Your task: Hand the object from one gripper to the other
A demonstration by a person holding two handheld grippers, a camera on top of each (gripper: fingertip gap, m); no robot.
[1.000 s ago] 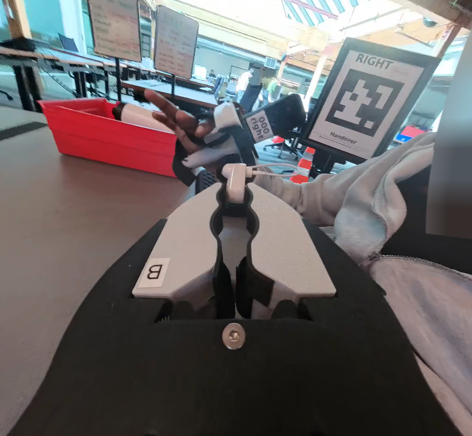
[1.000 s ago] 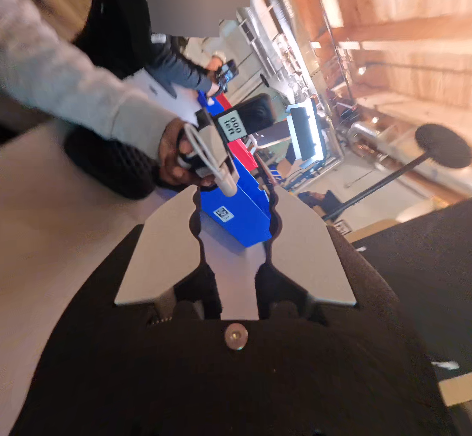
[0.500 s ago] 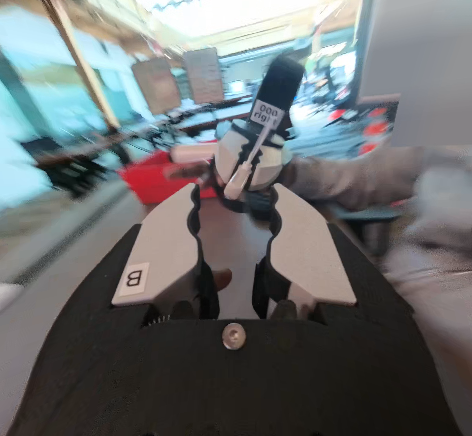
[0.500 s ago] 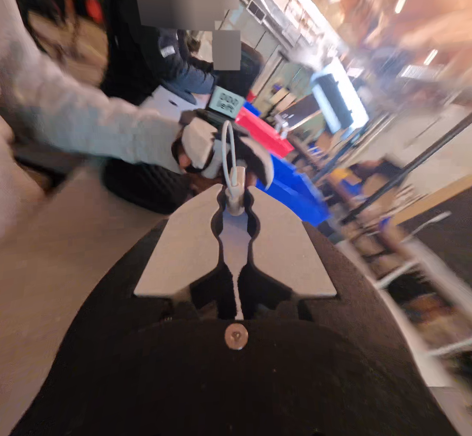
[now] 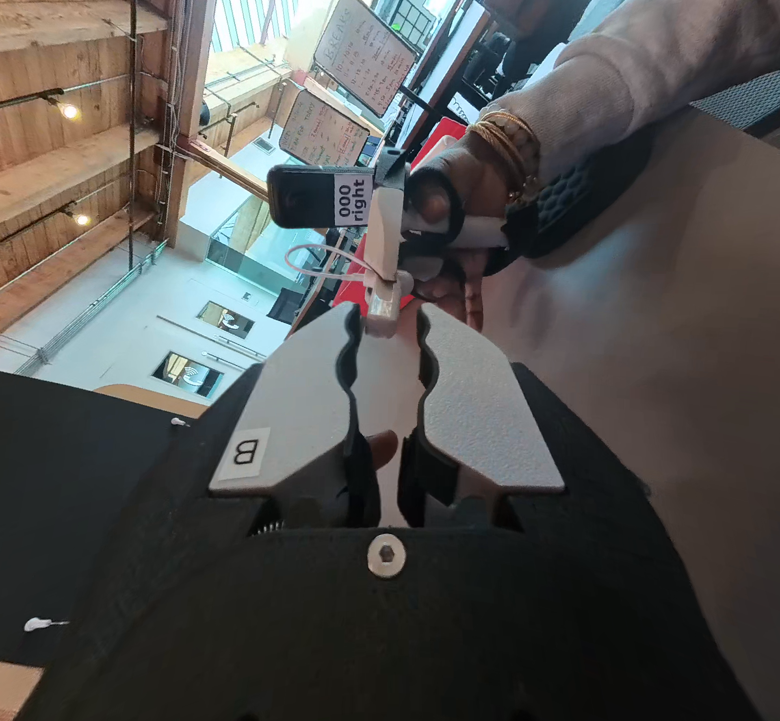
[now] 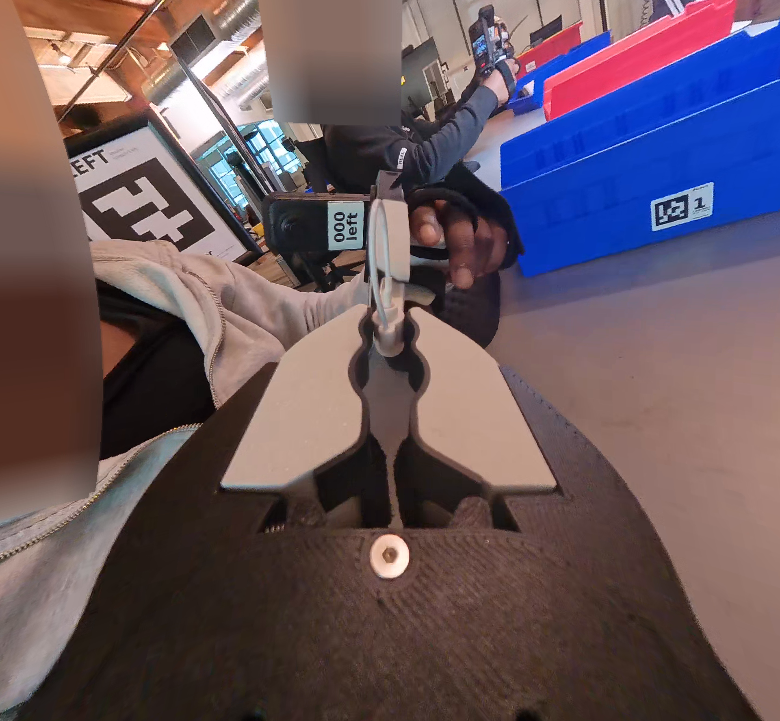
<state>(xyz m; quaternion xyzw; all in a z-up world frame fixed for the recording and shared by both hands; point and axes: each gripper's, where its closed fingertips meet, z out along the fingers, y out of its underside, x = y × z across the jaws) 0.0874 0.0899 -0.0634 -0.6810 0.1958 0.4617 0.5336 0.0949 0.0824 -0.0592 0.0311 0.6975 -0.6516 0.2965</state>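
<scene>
The object is a small white adapter (image 6: pixel 388 333) with a thin looped cable (image 6: pixel 377 244). My right gripper (image 6: pixel 390 314) is shut on the adapter body, with the cable loop rising beyond its tips. My left gripper (image 5: pixel 388 314) is open, its jaws apart on either side of the adapter (image 5: pixel 382 312) without gripping it. In the left wrist view the right gripper's fingers (image 5: pixel 382 232) pinch the adapter from ahead, with the cable loop (image 5: pixel 312 261) sticking out to the left. In the right wrist view the left gripper's finger (image 6: pixel 399 236) sits just beyond the adapter.
Both grippers are held above a grey table (image 6: pixel 633 363). A blue bin (image 6: pixel 633 177) and a red bin (image 6: pixel 633 54) stand at the right. A marker board (image 6: pixel 139 202) stands at the left. Another person's arm (image 6: pixel 464 109) reaches out behind. Whiteboards (image 5: pixel 363 54) stand far off. Less than 4 cm separates the two grippers' tips.
A second ago my left gripper was shut on the adapter and my right was open. My right gripper then closed on it and my left opened. Both grippers have tilted.
</scene>
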